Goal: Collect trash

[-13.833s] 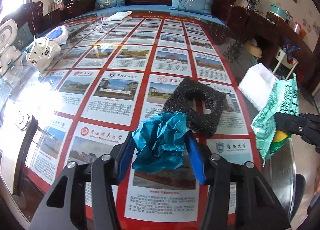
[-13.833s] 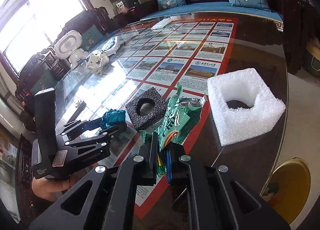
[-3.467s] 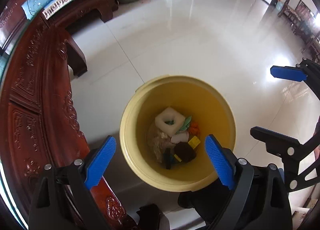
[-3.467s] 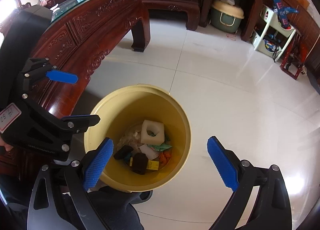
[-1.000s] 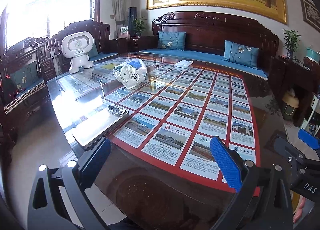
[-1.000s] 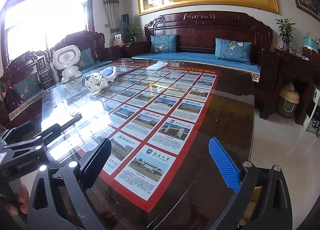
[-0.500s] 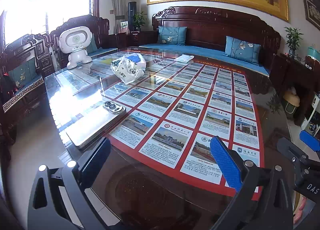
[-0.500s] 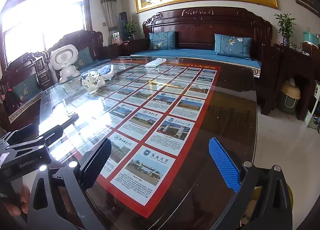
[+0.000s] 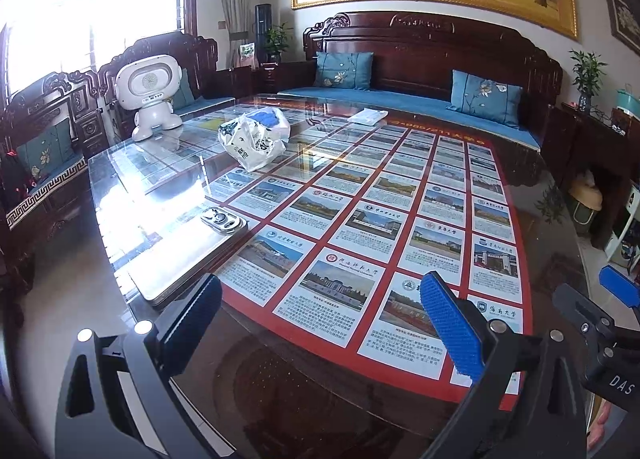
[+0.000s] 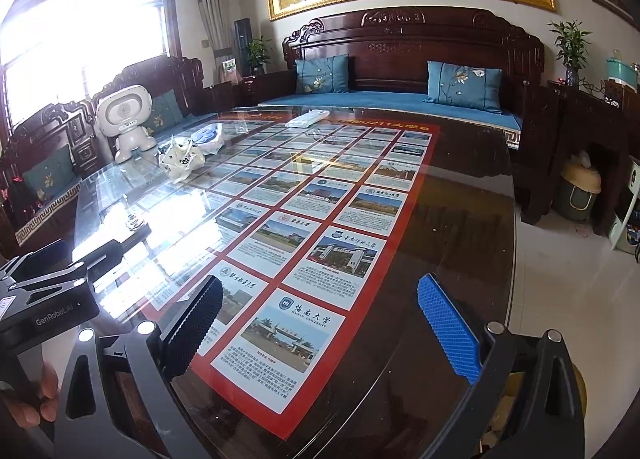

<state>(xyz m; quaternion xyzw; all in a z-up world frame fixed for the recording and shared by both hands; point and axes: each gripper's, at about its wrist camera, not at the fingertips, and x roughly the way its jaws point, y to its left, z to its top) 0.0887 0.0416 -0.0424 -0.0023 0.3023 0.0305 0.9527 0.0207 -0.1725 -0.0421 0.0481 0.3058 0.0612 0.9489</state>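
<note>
My left gripper (image 9: 320, 323) is open and empty, held above the near edge of the glass-topped table (image 9: 280, 379). My right gripper (image 10: 320, 323) is open and empty too, over the table's near right corner. The right gripper shows at the right edge of the left wrist view (image 9: 600, 311); the left gripper shows at the left of the right wrist view (image 10: 60, 279). A white plastic bag (image 9: 254, 141) with something blue in it lies far across the table, also in the right wrist view (image 10: 182, 157). A sliver of the yellow bin (image 10: 580, 391) shows below the right fingers.
A phone (image 9: 188, 251) lies on the table's near left. A white toy robot (image 9: 152, 95) stands at the far left corner, a white packet (image 9: 366, 115) at the far end. A poster of cards (image 9: 380, 211) lies under the glass. A sofa (image 9: 420, 103) and chairs surround it.
Both grippers stay open and empty. The view has crept slightly closer to the table over the last second; earlier they hung over the yellow bin.
</note>
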